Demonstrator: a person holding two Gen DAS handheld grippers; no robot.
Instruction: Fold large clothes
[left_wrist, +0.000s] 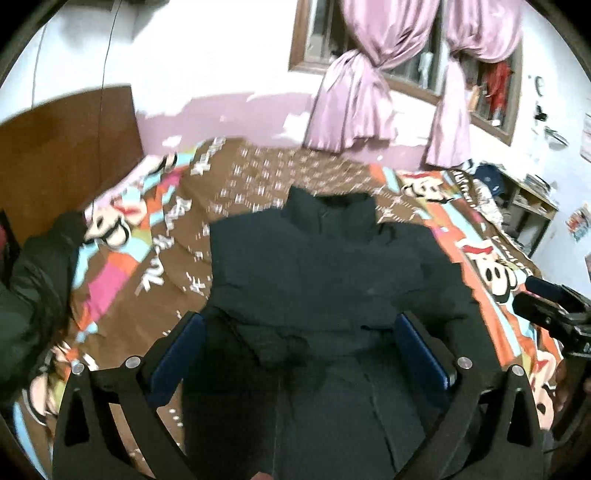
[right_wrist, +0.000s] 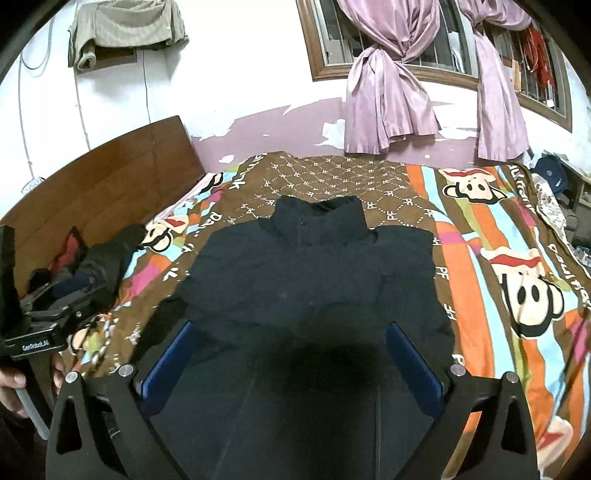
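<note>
Blue pads (left_wrist: 173, 354) of the left gripper (left_wrist: 299, 347) stand wide apart with nothing between them, hovering over the lower half of the jacket (left_wrist: 317, 266). The right gripper (right_wrist: 291, 354) is spread just as wide and empty above the same garment, and its pads (right_wrist: 413, 354) frame dark cloth.

This jacket (right_wrist: 306, 258) lies flat on the bedspread (right_wrist: 480, 229), collar (right_wrist: 317, 214) toward the curtains (right_wrist: 388, 92), hem toward the cameras, with its sides seemingly already turned in over the body, though the dark fabric hides the seams. A second dark garment (left_wrist: 33, 280) lies apart at the bed's left edge.

It looks padded: soft, bulky and springy rather than heavy, with a smooth shell likely to slip between pads and puff back open after folding. Good holds would be the two hem corners, pinching through all layers at once so that the inner layer does not slide. Lifting toward the collar evenly with both grippers should keep the fold square.
</note>
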